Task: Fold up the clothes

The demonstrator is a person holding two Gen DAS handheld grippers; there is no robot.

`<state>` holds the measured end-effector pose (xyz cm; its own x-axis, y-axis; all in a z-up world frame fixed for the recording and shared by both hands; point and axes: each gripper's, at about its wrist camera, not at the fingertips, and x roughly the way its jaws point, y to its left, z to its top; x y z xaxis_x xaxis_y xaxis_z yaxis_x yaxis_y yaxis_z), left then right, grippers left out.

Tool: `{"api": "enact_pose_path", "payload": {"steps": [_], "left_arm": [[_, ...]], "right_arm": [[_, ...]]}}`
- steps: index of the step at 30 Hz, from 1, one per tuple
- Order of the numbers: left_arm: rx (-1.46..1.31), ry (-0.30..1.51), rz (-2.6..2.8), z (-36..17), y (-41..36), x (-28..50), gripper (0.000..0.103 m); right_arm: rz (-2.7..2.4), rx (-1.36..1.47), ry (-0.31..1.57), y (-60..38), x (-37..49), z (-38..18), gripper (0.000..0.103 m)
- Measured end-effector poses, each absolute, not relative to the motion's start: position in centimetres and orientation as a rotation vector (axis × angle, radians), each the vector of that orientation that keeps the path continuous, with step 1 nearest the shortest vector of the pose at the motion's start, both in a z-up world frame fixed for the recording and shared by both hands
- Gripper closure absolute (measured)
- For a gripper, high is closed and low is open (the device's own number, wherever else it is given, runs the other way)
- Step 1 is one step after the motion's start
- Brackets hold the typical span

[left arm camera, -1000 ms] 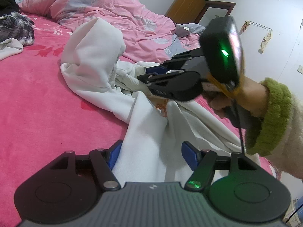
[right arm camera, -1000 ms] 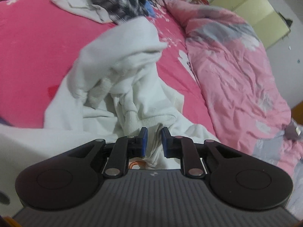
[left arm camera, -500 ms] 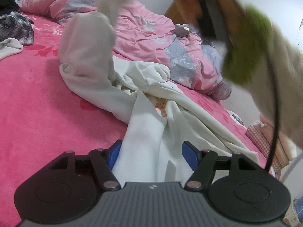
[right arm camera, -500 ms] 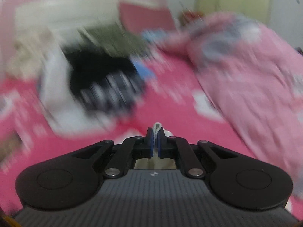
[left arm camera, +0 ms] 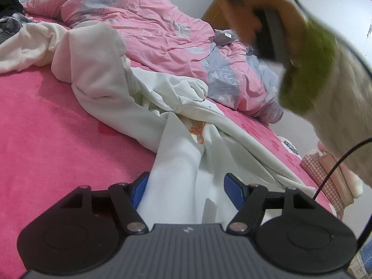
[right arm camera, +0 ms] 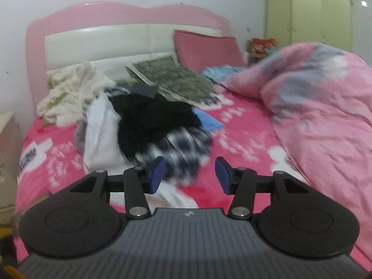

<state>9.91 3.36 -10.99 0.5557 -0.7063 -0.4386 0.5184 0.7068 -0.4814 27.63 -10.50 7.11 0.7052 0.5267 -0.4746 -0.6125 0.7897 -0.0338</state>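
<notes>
left wrist view: left gripper (left arm camera: 186,186) spread wide, astride white garment (left arm camera: 176,162); cloth rumpled, long axis running from bottom centre toward upper left over pink bed (left arm camera: 46,127). nearer arm: left.
right wrist view: right gripper (right arm camera: 190,174) spread wide, empty, raised, facing clothes pile (right arm camera: 158,125) mid-frame; garment mostly below frame.

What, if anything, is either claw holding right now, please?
Nothing: the right claw is open and empty; the left claw is open astride the white garment.
</notes>
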Motion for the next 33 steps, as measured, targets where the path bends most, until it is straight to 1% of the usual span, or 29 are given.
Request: {"api": "enact_pose_path", "payload": {"steps": [2,7,10,12,13,14,17,23,31,33], "left_arm": [[-0.313,0.655,-0.737,-11.0,3.3,9.9,0.033],[-0.337,0.654,-0.749,-11.1,3.4,10.1,0.032],[-0.344,0.655,-0.756,-11.2,3.5,10.1,0.031],[-0.343,0.654,-0.758,-11.2,3.5,10.1,0.030],[-0.343,0.654,-0.759,-11.2,3.5,10.2,0.030],[-0.344,0.655,-0.759,-11.2,3.4,10.2,0.030],[-0.343,0.655,-0.760,-11.2,3.4,10.2,0.030],[-0.341,0.654,-0.759,-11.4,3.3,10.3,0.030],[-0.335,0.654,-0.757,-11.4,3.5,10.2,0.030],[-0.336,0.654,-0.757,-11.5,3.5,10.3,0.030]], "right_arm": [[0.600,-0.279,0.523,-11.7,26.9,5.3,0.056],[0.589,-0.526,0.649,-11.5,26.1,-1.4,0.056],[0.595,-0.562,0.703,-11.0,27.1,-4.3,0.060],[0.603,-0.555,0.740,-10.6,28.0,-5.6,0.071],[0.589,-0.565,0.750,-10.3,28.5,-6.0,0.087],[0.570,-0.568,0.755,-10.1,28.8,-6.2,0.095],[0.468,-0.497,0.686,-11.8,29.0,-4.9,0.097],[0.246,-0.264,0.535,-18.9,28.3,0.4,0.098],[-0.107,0.097,0.383,-34.6,22.9,3.8,0.098],[-0.192,0.178,0.357,-38.2,20.7,3.9,0.098]]}}
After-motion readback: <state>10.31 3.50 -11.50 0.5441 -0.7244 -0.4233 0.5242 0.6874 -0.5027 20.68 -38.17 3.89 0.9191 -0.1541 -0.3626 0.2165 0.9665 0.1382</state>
